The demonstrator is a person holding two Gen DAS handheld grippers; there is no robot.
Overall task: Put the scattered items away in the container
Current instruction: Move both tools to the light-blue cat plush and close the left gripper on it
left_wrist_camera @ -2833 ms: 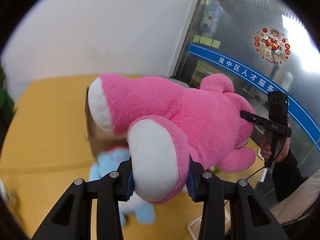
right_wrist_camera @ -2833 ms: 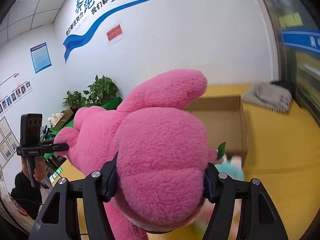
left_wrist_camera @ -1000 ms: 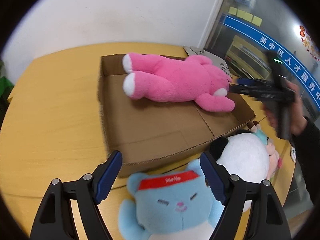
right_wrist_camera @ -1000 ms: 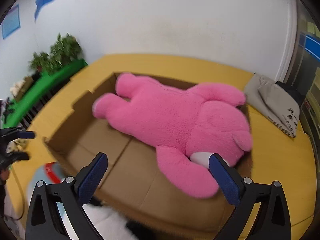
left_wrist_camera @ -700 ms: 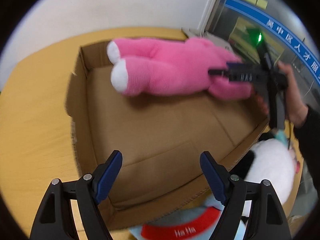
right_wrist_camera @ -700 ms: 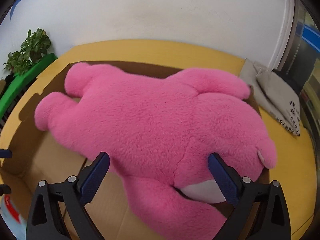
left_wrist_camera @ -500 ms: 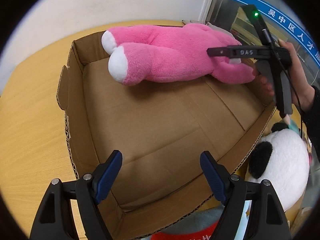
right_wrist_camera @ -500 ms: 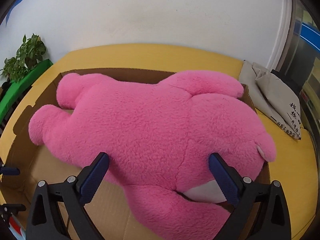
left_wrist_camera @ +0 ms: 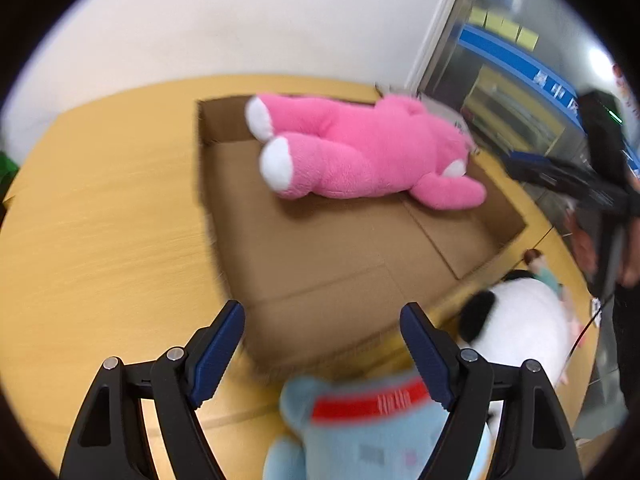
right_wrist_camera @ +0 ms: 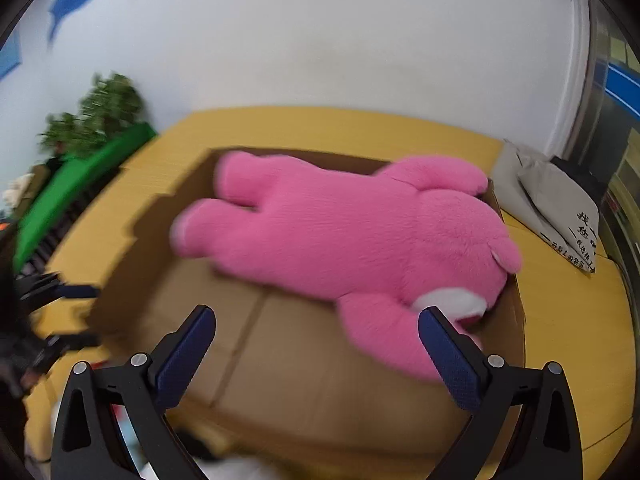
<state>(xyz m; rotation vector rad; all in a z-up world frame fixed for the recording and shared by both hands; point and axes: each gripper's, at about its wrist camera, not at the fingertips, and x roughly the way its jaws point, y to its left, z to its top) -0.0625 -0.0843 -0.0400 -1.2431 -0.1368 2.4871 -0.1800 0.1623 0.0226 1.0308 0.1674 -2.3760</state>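
A large pink plush bear lies along the far side of the shallow cardboard box on the yellow table. My left gripper hangs open over the box's near edge, nothing between its blue pads. Just below it lies a light blue plush with a red headband, and to its right a white and black panda plush. My right gripper is open above the box's near half, clear of the bear. It also shows as a dark shape, the right gripper, at the right edge of the left wrist view.
A grey cloth bag lies on the table beyond the box's right end. A small doll sits by the panda. Green plants and a green rail stand at the left; a glass door is at the right.
Both grippers let go of the pink bear, which now lies in the box. Over the last half second both pulled back from it, and the blue plush has come back into the left view.
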